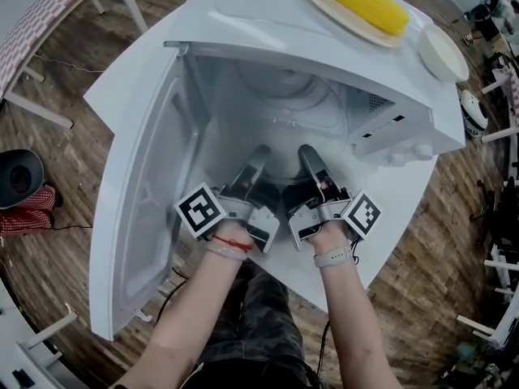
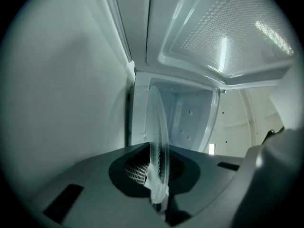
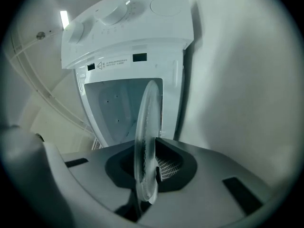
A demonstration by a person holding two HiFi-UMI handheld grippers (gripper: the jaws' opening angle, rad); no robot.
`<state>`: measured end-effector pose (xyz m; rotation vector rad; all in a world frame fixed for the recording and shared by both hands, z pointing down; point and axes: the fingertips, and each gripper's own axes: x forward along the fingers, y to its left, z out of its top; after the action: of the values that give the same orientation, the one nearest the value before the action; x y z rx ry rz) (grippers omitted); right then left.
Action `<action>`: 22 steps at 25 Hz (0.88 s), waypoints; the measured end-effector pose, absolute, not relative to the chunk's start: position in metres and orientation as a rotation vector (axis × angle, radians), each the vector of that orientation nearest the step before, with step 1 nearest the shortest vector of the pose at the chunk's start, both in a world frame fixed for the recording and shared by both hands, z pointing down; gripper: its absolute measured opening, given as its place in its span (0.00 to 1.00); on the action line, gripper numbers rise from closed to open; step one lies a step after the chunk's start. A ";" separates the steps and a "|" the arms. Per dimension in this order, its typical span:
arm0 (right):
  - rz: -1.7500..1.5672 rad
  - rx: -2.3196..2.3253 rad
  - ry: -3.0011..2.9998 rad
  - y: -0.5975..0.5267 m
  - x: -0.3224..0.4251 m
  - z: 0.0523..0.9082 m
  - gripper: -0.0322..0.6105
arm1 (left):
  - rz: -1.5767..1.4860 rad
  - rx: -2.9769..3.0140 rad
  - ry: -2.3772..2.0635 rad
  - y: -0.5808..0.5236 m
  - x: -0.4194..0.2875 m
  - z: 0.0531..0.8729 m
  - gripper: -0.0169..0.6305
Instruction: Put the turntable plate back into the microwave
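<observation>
Glass turntable plate (image 2: 158, 141) (seen edge-on) is pinched by the closed fingers (image 2: 95, 189) of left gripper (image 1: 258, 159) and right gripper (image 1: 308, 156), microwave (image 1: 397, 124) at 12 o'clock.

Head view is bright and pretty sharp, with soft even light from overhead. The white microwave (image 1: 259, 14) top is almost blown out while its cavity sits in mild shade, and straight lines bow near the edges. Both gripper views are dimmer and greenish with black vignetted corners. The turntable plate (image 2: 158, 141) rim is blurry that close, jaws too. Glare streaks hit the door (image 2: 223, 37), and a small bright light (image 3: 64, 19) glows in the right gripper view.
</observation>
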<state>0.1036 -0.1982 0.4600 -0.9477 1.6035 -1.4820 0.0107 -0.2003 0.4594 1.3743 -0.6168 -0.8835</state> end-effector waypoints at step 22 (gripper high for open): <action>-1.562 -0.924 1.675 -0.203 0.102 0.466 0.13 | -0.888 1.396 -0.672 -0.236 0.012 0.465 0.07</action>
<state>0.1023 -0.2033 0.4663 -0.9239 1.6752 -1.5621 0.0117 -0.2361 0.4646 1.3965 -0.6723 -0.8884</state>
